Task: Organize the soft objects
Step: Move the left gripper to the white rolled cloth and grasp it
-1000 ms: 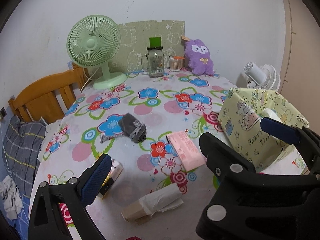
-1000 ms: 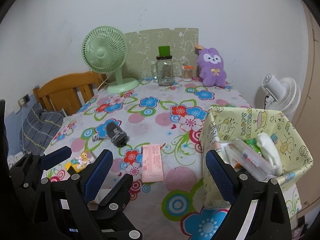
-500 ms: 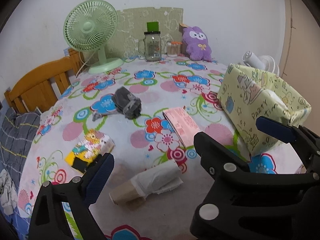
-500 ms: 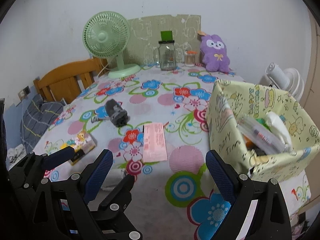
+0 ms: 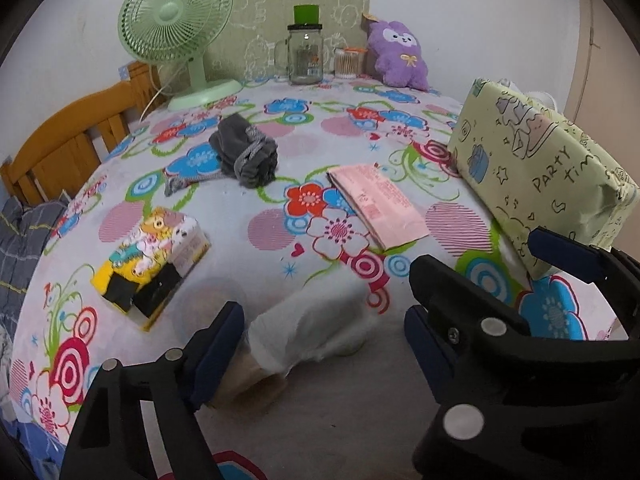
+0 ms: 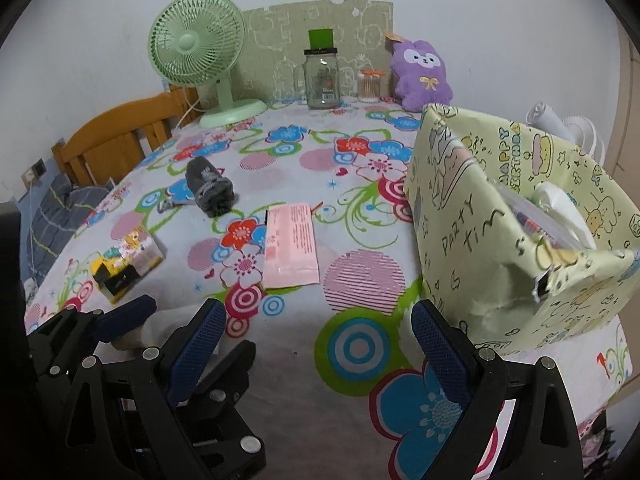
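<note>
While the left gripper narrows round a white roll, right gripper spread above floral tablecloth

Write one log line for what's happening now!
left hand-held gripper: closing around tissue roll | right hand-held gripper: open, empty | box: beside

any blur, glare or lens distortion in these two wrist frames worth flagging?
Left wrist view: heavy fisheye bowing, black corner vignette; the white roll between the closing left gripper is soft and smeared, while the grey socks are sharp; a soft shadow lies under the roll. Right wrist view: same bowing, sharp overall; small glint on the glass jar, no harsh glare.
</note>
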Available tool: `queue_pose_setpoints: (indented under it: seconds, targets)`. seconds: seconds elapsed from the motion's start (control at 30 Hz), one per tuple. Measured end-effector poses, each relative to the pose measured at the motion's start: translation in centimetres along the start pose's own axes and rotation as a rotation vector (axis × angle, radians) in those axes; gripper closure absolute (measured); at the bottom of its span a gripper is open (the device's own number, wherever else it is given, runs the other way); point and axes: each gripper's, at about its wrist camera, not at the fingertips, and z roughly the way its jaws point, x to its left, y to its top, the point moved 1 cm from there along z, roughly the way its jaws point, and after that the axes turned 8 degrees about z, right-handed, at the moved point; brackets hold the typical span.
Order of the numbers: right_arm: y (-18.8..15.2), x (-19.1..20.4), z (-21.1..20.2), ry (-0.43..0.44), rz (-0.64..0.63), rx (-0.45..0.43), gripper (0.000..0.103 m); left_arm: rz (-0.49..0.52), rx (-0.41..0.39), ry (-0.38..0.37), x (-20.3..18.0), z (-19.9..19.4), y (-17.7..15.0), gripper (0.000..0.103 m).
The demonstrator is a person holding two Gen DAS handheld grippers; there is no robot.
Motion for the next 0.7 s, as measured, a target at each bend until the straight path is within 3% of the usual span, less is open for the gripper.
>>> queue_pose_setpoints:
  seconds: [0.17,0.27,0.43,0.53,0.7]
  targets:
    - [-0.14,0.26,0.72,0.006,-0.005,0.012,0.007,0.001,-0.016,0.003,0.0,-0.08,-0.17,0.02]
    - [-0.16,0.42,0.84,0.009,-0.007,0.013,0.007,0.005,-0.019,-0.001,0.05,-0.14,-0.17,0.026]
    - [-0.19,0.69,0.72,0.011,-0.016,0.009,0.007,0.024,-0.032,-0.022,-0.29,-0.54,-0.16,0.056]
    - [-0.21,0.64,0.66,0.014,-0.012,0.008,0.007,0.027,-0.035,-0.025,-0.39,-0.64,-0.16,0.067]
    - [-0.11,0.69,0.68,0.014,-0.013,0.006,0.007,0.028,-0.031,-0.007,-0.36,-0.7,-0.07,0.072]
